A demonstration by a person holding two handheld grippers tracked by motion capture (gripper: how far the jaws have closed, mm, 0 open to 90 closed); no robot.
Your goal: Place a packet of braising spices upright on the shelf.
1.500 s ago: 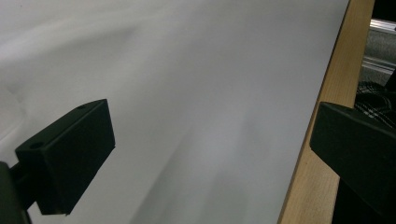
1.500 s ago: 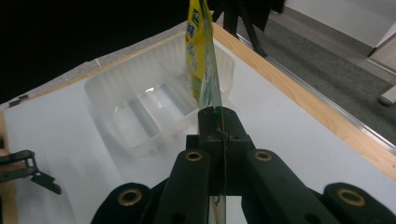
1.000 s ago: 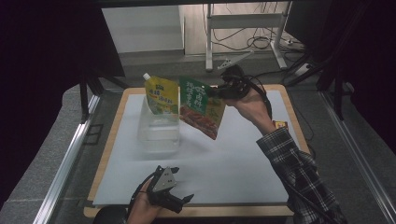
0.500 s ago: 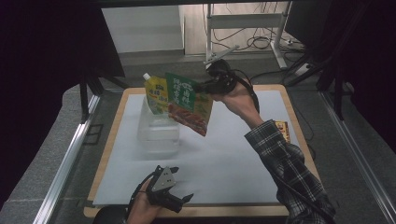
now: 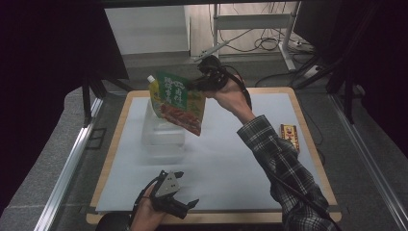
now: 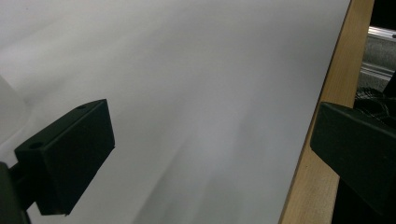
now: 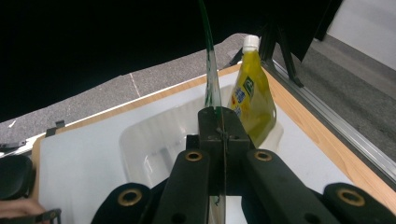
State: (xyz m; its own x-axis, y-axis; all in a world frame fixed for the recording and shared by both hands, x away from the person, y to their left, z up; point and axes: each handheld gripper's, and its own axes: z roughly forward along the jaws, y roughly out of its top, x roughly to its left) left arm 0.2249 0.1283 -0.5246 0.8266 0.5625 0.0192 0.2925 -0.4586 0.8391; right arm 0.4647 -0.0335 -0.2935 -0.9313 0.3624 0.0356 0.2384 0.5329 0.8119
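Green printed film is what the right gripper (image 5: 198,84) has hold of: a flat food pouch (image 5: 179,102), pinched by its upper edge and hanging in the air above the clear plastic tub (image 5: 162,137) that sits toward the far left of the white mat (image 5: 231,159). From the right gripper view the jaws are clamped tight together on the pouch's thin seam (image 7: 212,88), which runs straight up from between the pads like a blade seen edge-on, so the grip is on the sealed margin and not on the filled body. I'd judge the pouch to be light to middling in weight, soft and floppy: it dangles at a slant from one corner, and its lower end would swing with any quick move. The film looks glossy, so a hold on the bulging middle would likely slide or squash the contents; the flat seam at the top is the sensible place, and that is where it is held. Standing in the tub's far end is a yellow spouted pouch (image 7: 251,93) with a white cap, leaning a little against the wall, and the green one looks bound for the space beside it; brushing it could tip it over. The left gripper (image 5: 174,199) rests low at the near edge of the mat, its jaws spread wide with nothing between them. A small red-and-yellow packet (image 5: 290,136) lies well apart at the right side of the table.
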